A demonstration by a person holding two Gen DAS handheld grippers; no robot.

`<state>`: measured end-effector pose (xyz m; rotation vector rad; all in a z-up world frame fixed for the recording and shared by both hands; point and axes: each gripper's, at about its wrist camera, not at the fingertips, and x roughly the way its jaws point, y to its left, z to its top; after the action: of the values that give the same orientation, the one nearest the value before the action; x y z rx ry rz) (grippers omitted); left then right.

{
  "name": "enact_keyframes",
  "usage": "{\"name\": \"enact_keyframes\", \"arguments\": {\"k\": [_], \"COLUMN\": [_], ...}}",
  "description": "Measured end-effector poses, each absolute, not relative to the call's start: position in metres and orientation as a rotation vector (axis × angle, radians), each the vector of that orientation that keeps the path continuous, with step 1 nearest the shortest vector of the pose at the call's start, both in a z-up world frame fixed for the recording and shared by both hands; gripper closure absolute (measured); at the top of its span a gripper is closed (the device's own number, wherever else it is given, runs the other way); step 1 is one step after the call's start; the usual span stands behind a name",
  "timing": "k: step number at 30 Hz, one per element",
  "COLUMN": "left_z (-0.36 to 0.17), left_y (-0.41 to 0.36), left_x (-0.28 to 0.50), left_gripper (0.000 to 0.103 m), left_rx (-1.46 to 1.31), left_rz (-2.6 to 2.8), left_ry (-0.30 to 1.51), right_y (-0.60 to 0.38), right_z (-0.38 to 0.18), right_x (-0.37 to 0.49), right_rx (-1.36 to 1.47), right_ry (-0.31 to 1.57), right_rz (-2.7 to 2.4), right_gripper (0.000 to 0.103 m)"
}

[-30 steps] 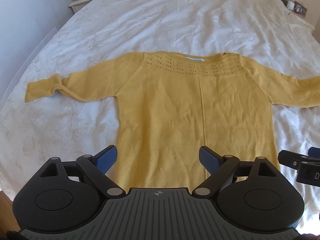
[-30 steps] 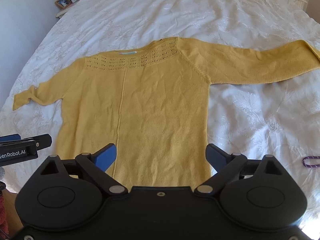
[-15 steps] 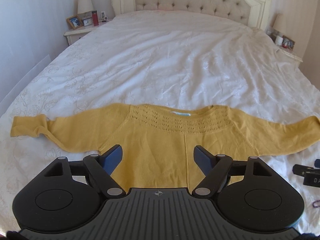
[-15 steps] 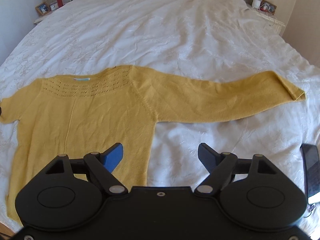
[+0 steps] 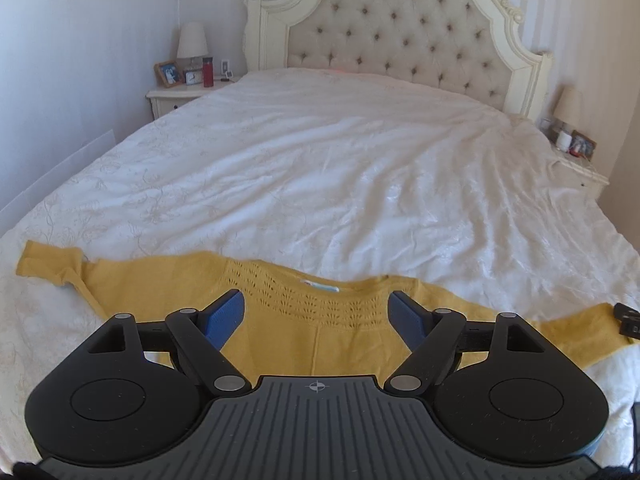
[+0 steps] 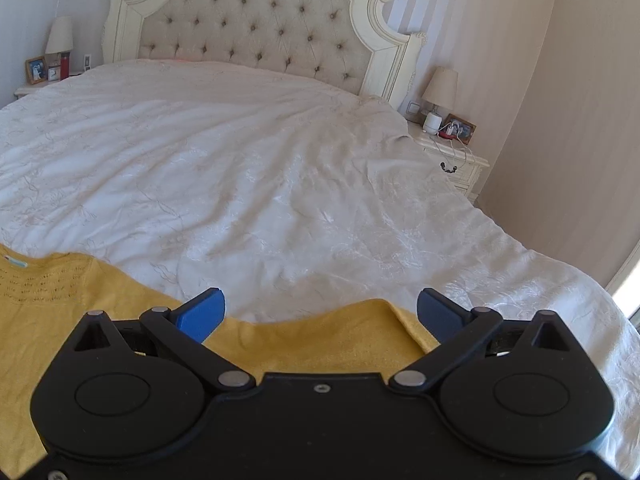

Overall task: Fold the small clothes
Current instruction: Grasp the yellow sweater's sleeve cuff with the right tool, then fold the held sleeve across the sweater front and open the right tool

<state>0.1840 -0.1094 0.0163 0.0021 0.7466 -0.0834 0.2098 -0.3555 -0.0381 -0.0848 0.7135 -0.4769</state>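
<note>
One yellow sweater, below left gripper

Mustard-yellow sweater with eyelet-patterned yoke; white floral-embroidered bedspread

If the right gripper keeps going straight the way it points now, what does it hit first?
Most likely the yellow sweater's right sleeve, lying between the opening, empty jaws of the right gripper; past it, only white bedspread. Depth is unclear.
</note>
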Motion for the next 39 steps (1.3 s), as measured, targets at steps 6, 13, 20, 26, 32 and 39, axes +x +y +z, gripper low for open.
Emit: {"name": "enact_keyframes", "arguments": {"k": [6,13,20,26,32,39], "left_z": [-0.002,-0.015,-0.024,-0.031,-0.042,-0.051], "left_y": [-0.126,-0.133,-0.132,-0.119,-0.095,-0.05], "left_x": [0.178,0.169,0.172,0.175,0.182,0.199], "left_gripper": [0.025,0.025,0.025,0.025,0.025,0.025], "left_rx": [0.052,0.068,0.062,0.06,0.047,0.064], "left_rz": [-0.043,-0.006,0.0,-0.005,-0.035,-0.117], "left_ry": [0.855,0.931,0.978,0.999,1.018,1.038], "right_y": [-0.419,-0.464,-0.473,-0.497,-0.493,-0.417], "right_z": [-0.084,-0.117,-0.126,-0.101,-0.062,-0.021], "right_x": [0.209,0.21,0.22,0.225,0.225,0.251], "right_rx": [-0.178,-0.258,-0.295,-0.004,0.337,0.605], "right_ry": [0.906,0.994,1.014,1.022,0.993,0.934], "right_rz": [-0.509,-0.512,-0.46,-0.412,-0.31,-0.128], "right_gripper": [0.044,0.051,0.088,0.096,0.096,0.096]}}
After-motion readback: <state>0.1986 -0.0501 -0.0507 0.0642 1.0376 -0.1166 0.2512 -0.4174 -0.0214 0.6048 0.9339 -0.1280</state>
